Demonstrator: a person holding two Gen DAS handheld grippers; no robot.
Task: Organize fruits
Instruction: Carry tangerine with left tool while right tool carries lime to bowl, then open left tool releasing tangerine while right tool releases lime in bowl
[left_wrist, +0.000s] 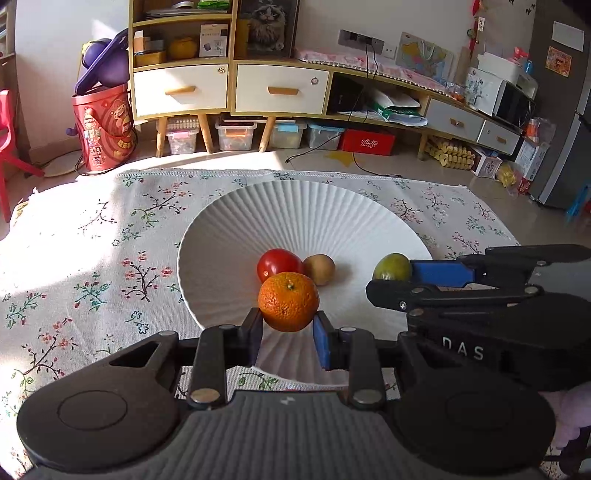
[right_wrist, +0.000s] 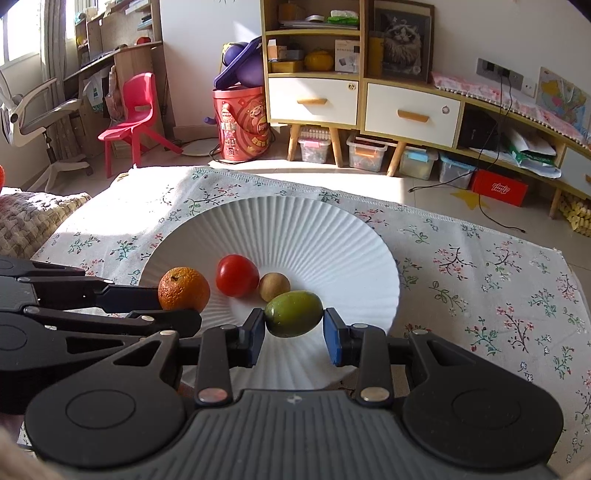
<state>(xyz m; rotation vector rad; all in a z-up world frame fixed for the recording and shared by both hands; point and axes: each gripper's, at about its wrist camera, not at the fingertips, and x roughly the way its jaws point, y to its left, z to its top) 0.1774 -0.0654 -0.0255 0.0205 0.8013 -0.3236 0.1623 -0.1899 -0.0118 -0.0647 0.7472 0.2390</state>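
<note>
A white ribbed plate (left_wrist: 306, 206) (right_wrist: 295, 229) lies on the flowered cloth. In its hollow rest a red tomato (left_wrist: 279, 264) (right_wrist: 236, 275) and a small brown fruit (left_wrist: 319, 268) (right_wrist: 274, 286), side by side. My left gripper (left_wrist: 288, 323) (right_wrist: 177, 308) is shut on an orange mandarin (left_wrist: 288, 301) (right_wrist: 183, 288), held above the plate's near side. My right gripper (right_wrist: 294, 326) (left_wrist: 393, 278) is shut on a green oval fruit (right_wrist: 293, 313) (left_wrist: 392, 266), over the plate's near part, just right of the left gripper.
The flowered cloth (left_wrist: 92, 266) (right_wrist: 498, 280) covers the table around the plate. Beyond it are a floor, a wooden shelf unit with drawers (left_wrist: 184, 88), a red bucket (left_wrist: 103, 129) and a red chair (right_wrist: 136, 110). A knitted cushion (right_wrist: 33, 214) lies at the table's left.
</note>
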